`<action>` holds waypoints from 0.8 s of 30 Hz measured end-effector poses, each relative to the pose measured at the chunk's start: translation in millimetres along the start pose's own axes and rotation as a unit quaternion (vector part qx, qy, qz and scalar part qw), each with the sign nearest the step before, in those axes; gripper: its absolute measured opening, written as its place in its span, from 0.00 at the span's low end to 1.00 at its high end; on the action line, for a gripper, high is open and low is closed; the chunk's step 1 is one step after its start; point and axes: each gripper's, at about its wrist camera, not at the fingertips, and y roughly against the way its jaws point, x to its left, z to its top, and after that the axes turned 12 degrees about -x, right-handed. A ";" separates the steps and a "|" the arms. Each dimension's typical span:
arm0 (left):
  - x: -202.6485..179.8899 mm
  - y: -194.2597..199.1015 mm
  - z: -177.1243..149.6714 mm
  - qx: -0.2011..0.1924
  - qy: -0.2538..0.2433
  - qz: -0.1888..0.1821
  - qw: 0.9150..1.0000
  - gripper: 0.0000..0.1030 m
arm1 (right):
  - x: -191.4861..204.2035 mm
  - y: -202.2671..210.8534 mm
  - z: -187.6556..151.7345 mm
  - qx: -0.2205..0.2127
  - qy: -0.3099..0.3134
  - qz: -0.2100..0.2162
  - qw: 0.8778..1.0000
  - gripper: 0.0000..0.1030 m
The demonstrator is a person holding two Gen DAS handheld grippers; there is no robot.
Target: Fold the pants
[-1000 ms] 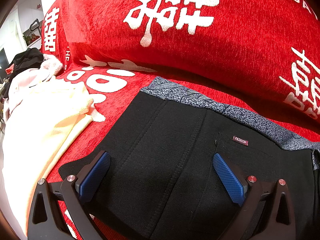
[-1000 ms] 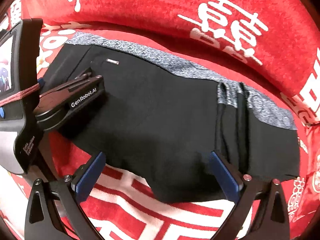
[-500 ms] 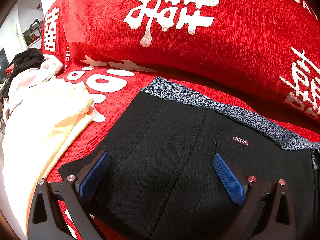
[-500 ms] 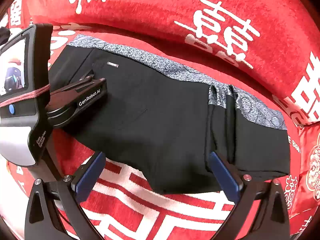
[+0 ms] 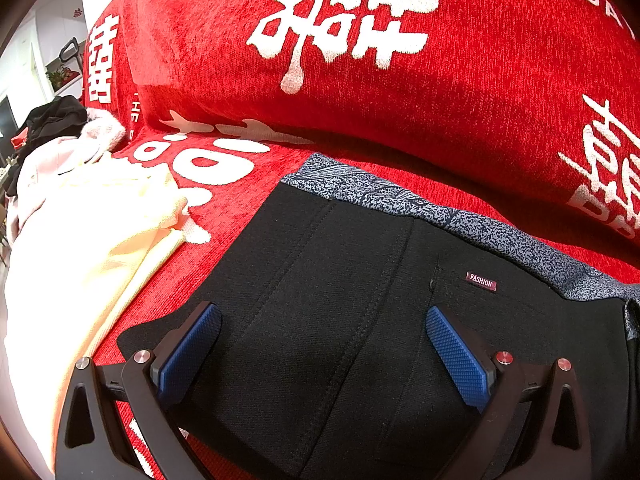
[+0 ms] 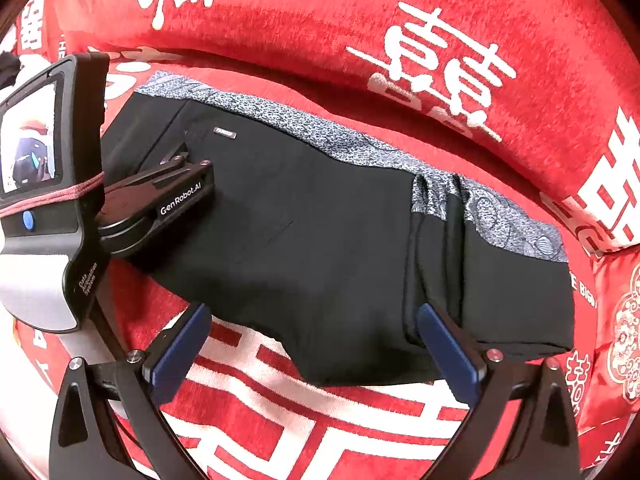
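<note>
Covering the whole seat, a red sofa throw (image 6: 320, 408) bears the black pants (image 6: 320, 248), already folded into a compact block with the patterned waistband (image 6: 288, 120) along the back. A pale garment (image 5: 80, 248) lies beside them. The left gripper (image 5: 320, 344) rests wide open on the cloth; the right gripper (image 6: 312, 336) hovers open, empty. Little folding appears left.

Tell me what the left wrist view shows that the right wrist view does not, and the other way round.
Only the left wrist view shows the pale yellow garment and the dark clothes behind it. Only the right wrist view shows the left gripper's body, lettered GenRobot.AI, lying on the black pants, and their bunched folds. Both show the pants' grey waistband, their small label and the red cover.
</note>
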 end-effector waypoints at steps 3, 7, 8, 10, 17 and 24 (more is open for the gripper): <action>0.0 0.0 0.0 0.000 0.000 0.000 1.000 1.00 | -0.6 0.0 0.0 0.002 0.000 -0.002 1.000 1.00; 0.0 -0.1 0.0 0.000 0.000 0.000 1.000 1.00 | -0.4 -0.8 0.4 0.005 0.001 -0.003 1.000 1.00; 0.0 0.0 0.0 0.000 0.000 0.000 1.000 1.00 | -0.5 -1.8 0.9 0.005 0.002 -0.004 1.000 1.00; 0.0 0.0 0.0 0.000 0.000 0.000 1.000 1.00 | 0.2 -3.4 1.9 0.007 0.004 -0.006 1.000 1.00; 0.0 -0.1 -0.1 0.000 0.000 0.000 1.000 1.00 | 1.9 -5.2 4.3 0.008 0.010 -0.007 1.000 1.00; 0.0 -0.1 -0.1 0.000 0.000 0.000 1.000 1.00 | 1.0 -4.2 5.0 0.008 0.009 -0.009 1.000 1.00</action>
